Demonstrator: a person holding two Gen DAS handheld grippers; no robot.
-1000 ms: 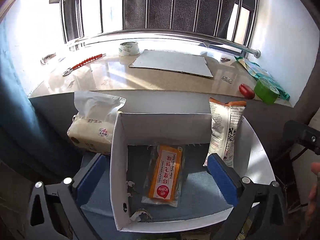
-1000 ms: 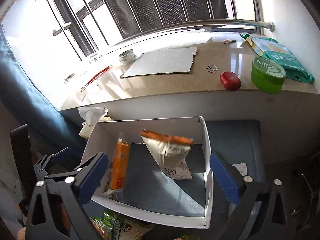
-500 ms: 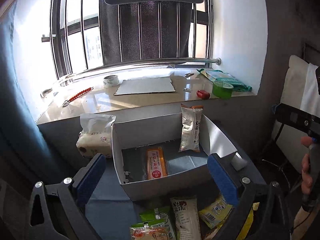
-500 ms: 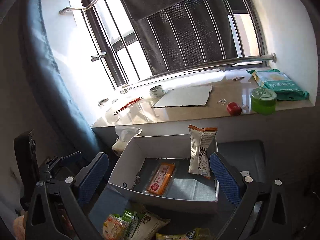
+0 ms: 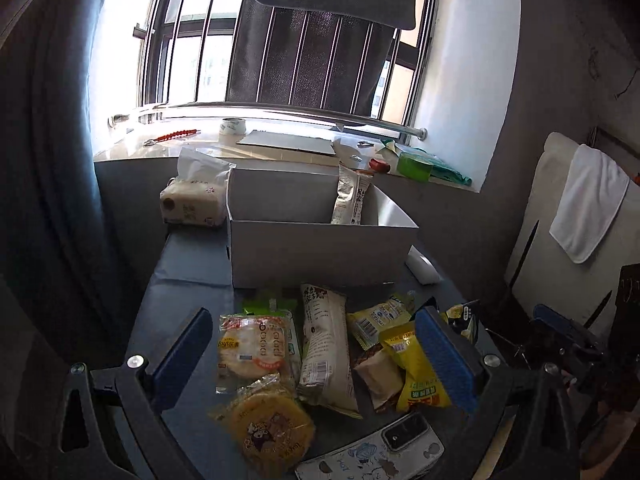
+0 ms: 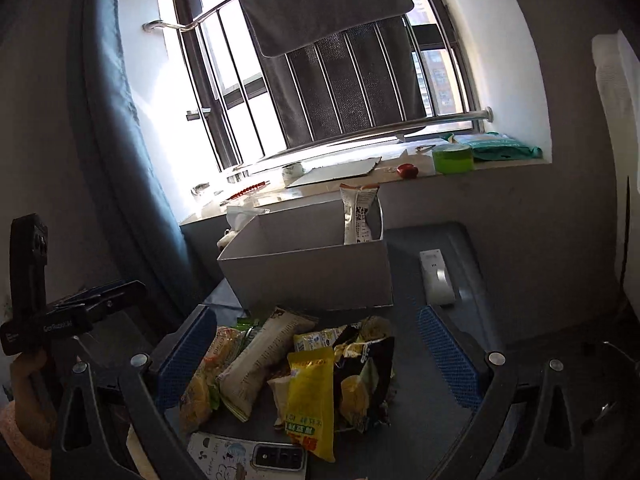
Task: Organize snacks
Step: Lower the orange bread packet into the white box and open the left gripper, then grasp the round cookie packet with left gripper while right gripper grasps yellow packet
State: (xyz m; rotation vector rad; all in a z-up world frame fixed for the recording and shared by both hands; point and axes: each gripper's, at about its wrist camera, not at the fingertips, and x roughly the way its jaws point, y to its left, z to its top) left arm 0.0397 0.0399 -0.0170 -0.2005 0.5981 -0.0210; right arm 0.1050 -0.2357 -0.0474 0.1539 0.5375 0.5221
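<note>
A white cardboard box (image 5: 320, 252) (image 6: 312, 276) stands at the back of the grey table, with a white snack bag (image 5: 350, 200) (image 6: 358, 216) upright in its right corner. In front of it lies a pile of snacks: a round cracker pack (image 5: 254, 346), a yellow cake pack (image 5: 268, 424), a long white bag (image 5: 324, 344) (image 6: 260, 356) and a yellow packet (image 5: 412, 368) (image 6: 310, 396). My left gripper (image 5: 316, 354) hangs open above the pile, holding nothing. My right gripper (image 6: 316, 356) is open over the same pile, also holding nothing.
A phone (image 5: 376, 452) (image 6: 248, 456) lies at the near edge. A white remote (image 6: 436, 276) rests right of the box, and a tissue pack (image 5: 192, 196) left of it. The windowsill behind holds cardboard (image 5: 288, 144), tape, a green tub (image 6: 452, 158). A hand (image 6: 24, 388) grips the left gripper's handle.
Both grippers have pulled back and lowered from over the box to above the snack pile. The orange packet in the box is now hidden behind its front wall.
</note>
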